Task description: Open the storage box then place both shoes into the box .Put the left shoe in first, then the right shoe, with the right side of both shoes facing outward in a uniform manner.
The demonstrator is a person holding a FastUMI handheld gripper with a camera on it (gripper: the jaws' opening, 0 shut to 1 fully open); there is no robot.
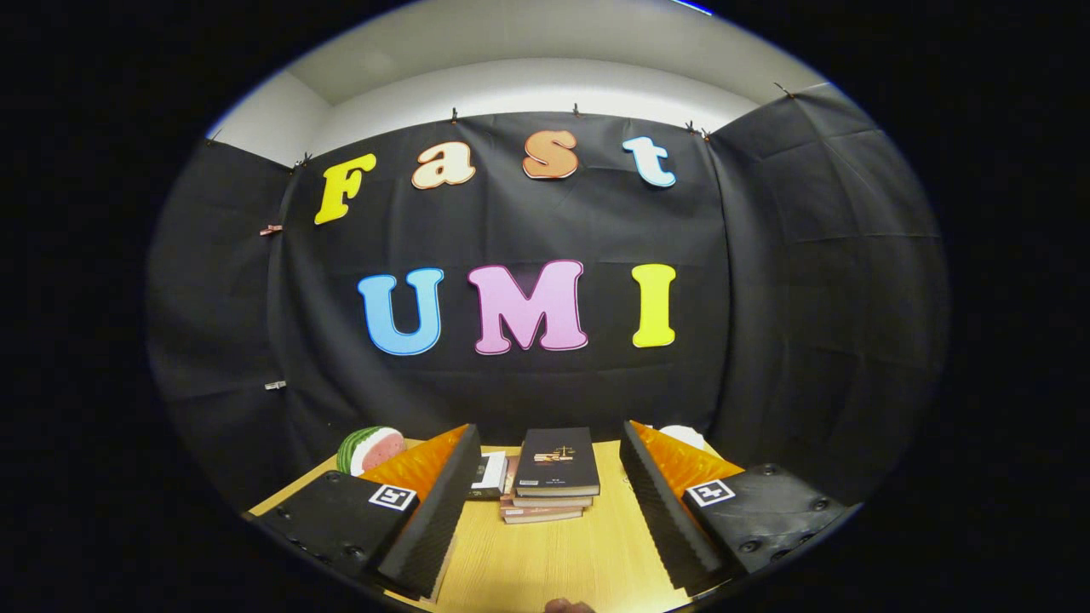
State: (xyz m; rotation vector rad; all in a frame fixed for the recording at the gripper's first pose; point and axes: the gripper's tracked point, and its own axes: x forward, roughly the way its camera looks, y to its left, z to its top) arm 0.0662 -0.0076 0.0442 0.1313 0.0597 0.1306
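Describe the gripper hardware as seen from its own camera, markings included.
The gripper has two long fingers with ribbed inner faces. Each finger mounts on a flat block with round screw heads and a square black-and-white tag. No cables visible.

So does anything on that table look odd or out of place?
Slightly. The stack of books, just beyond the open hand-held gripper, is untidy: the dark top book sits askew on the ones beneath. A watermelon slice also lies on the wooden table.

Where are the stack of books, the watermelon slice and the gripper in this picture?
stack of books point(558, 460): gripper view, top book's dark cover.
watermelon slice point(370, 449): gripper view, cut face.
gripper point(545, 502): gripper view, midway between open fingers.
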